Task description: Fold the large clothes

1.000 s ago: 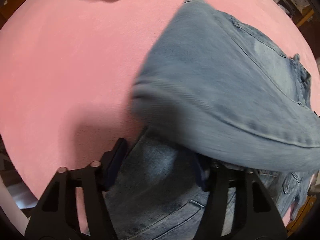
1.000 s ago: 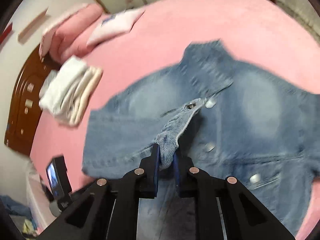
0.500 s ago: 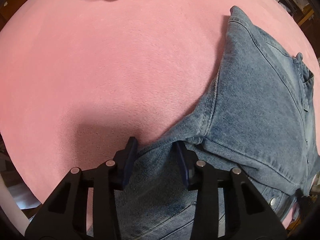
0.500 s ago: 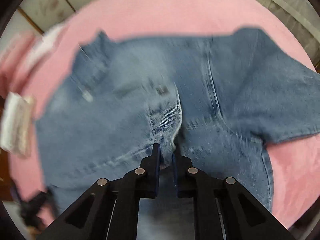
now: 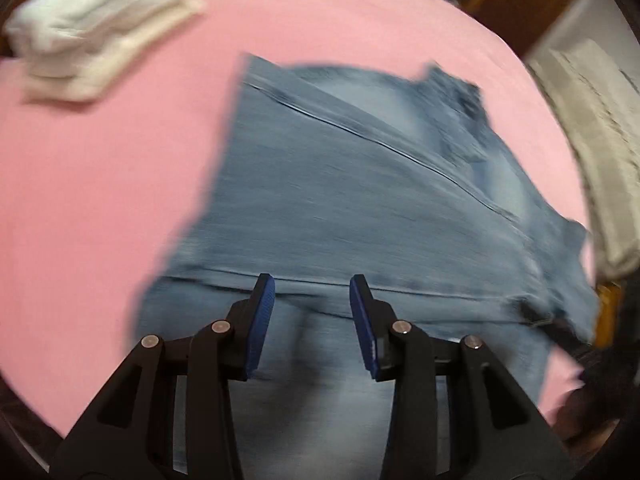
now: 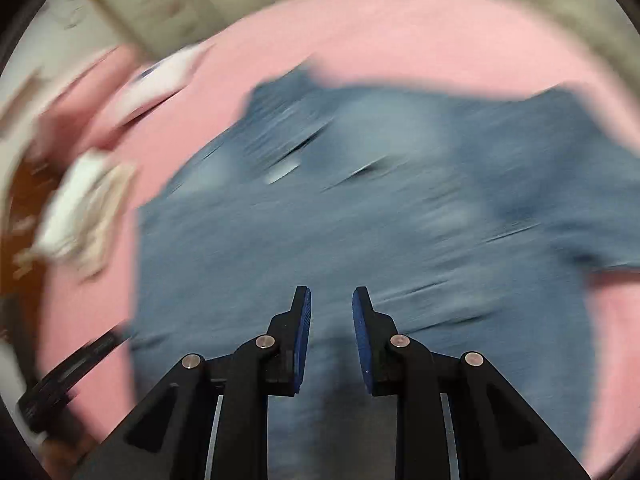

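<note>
Nearest to us, the left claw (image 5: 312, 304) hangs with its blue pads apart and nothing between them — released, above the denim jacket (image 5: 360, 200). The right claw (image 6: 331, 312) is the same story, its jaws opening as we look, with no cloth caught between the pads.

The denim jacket lies spread on the pink bed (image 5: 100, 180), just under both claws, with a sleeve or side panel apparently laid across the body. We judge it heavy for a garment and fairly stiff: denim holds a crease, drags rather than floats, and will not slip from ribbed pads. Thick seams, the hem band and the collar (image 5: 460, 92) look like the best places to take hold — a pinch there gathers several layers and will not stretch. Buttons are hard lumps to avoid under the pads.

Farther off, the views part company. The left wrist view shows the long diagonal seam fairly sharply, a stack of folded white towels (image 5: 96, 40) at the far left, and pale bedding off the right edge. The right wrist view, badly smeared, gives us instead the jacket's front with pale streaks that may be buttons, a pillow (image 6: 160, 80) near the wall, and the other claw's dark frame at lower left.
</note>
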`<action>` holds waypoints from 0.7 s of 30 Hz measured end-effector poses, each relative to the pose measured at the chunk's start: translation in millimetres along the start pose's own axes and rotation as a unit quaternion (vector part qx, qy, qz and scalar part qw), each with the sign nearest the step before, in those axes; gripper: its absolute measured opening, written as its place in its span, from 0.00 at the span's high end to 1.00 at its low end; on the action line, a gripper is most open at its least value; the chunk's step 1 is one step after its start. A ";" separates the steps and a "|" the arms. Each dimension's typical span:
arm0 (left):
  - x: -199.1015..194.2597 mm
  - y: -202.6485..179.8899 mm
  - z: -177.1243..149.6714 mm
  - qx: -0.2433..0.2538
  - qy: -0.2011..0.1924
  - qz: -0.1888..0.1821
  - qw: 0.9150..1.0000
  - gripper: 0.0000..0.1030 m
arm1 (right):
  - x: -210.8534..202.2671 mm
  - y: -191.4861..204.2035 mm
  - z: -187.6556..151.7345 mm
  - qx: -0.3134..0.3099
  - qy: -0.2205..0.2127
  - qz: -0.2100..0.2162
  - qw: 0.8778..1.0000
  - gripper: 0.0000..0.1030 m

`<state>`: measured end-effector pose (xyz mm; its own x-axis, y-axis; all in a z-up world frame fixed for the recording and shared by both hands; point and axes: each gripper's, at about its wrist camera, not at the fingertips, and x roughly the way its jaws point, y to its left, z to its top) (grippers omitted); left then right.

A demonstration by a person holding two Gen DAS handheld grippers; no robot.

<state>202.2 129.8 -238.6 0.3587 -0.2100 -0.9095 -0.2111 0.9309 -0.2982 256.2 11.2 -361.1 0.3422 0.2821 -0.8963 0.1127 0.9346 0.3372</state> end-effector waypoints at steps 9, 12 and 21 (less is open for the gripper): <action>87.9 -3.1 53.5 -0.041 0.052 0.088 0.994 0.71 | 87.5 45.7 -16.4 -0.027 0.060 0.056 0.996 0.79; 73.9 27.4 55.3 -0.062 0.024 0.179 0.982 0.79 | 85.1 34.3 -11.4 -0.054 0.043 0.035 0.997 0.80; 58.4 88.3 52.3 -0.160 0.017 0.124 0.979 0.99 | 18.7 -96.9 0.3 0.056 -0.054 -0.069 0.995 1.00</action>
<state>252.1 215.4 -302.9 0.2303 -0.0048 -0.9731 -0.5646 0.8138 -0.1377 251.9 -74.1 -410.4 0.4141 0.1228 -0.9019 0.2656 0.9314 0.2488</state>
